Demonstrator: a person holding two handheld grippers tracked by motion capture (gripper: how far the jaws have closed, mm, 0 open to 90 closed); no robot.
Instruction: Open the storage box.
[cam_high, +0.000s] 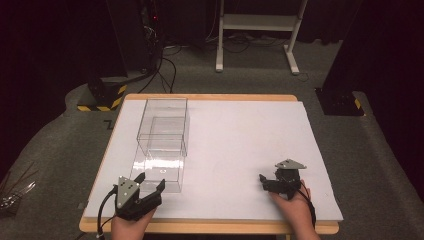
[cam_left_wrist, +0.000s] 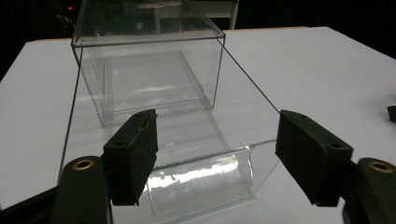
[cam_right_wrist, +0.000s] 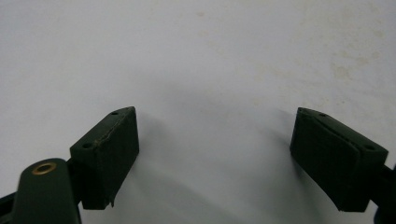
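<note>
I see L gripper (cam_high: 148, 188) low at table's (cam_high: 240, 140) near-left edge, jaws spread, aimed at the clear box (cam_high: 162, 142) just ahead, not touching. R gripper (cam_high: 270, 181) near the right-front, tipped toward table, jaws spread, holding nothing.

The left gripper (cam_left_wrist: 217, 156) stands wide apart, its black padded jaws flanking the near end of a clear plastic drawer (cam_left_wrist: 201, 179) pulled partway out of a clear rectangular plastic box (cam_left_wrist: 147, 70) on the white counter (cam_left_wrist: 322, 70).
</note>
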